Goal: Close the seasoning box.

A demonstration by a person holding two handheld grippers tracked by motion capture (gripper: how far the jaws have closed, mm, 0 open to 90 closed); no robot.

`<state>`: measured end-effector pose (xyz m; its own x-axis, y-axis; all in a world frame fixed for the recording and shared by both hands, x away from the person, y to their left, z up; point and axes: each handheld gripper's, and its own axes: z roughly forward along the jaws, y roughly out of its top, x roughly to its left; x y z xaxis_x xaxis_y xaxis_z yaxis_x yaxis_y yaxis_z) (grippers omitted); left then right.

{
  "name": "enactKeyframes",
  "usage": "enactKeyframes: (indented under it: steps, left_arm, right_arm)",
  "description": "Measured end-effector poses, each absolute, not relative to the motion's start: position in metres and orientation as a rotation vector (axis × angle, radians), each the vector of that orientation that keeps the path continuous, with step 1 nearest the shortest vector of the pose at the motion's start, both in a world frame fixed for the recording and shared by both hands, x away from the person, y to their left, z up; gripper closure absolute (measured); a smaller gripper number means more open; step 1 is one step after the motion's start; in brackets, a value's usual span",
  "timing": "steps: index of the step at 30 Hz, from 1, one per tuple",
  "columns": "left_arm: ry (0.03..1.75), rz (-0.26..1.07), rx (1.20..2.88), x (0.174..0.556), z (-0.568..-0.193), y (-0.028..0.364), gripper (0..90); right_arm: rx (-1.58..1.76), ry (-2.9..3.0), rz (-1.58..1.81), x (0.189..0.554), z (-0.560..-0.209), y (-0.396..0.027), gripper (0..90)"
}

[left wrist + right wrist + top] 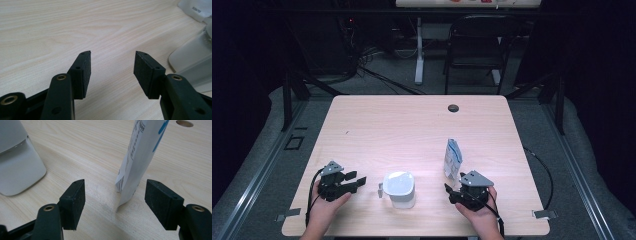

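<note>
Both grippers sat spread and empty near the table's front edge: left gripper (354,181) beside the white jug (399,189), right gripper (115,195) just short of the upright pouch (140,157). Pouch looked light and floppy, so probably best pinched mid-body.

Upright pouch (140,157) stands just beyond the spread fingers (73,202).

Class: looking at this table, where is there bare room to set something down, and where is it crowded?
Free: the whole far half of the table, up to the hole. Crowded: the near edge, where the left gripper, jug, pouch and right gripper line up.
</note>
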<state>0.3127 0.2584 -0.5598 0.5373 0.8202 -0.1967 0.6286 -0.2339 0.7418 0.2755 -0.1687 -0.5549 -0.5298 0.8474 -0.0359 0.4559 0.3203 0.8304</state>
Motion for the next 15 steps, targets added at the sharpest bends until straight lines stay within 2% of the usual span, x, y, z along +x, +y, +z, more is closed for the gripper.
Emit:
enactKeyframes:
  steps: [15]
  left_arm:
    - [1.208, 0.294, 1.918, 0.3165, -0.5582, 0.2625, 45.5]
  right_arm:
    - [1.159, 2.11, 1.108, 0.2756, -0.5572, -0.1739, 32.1]
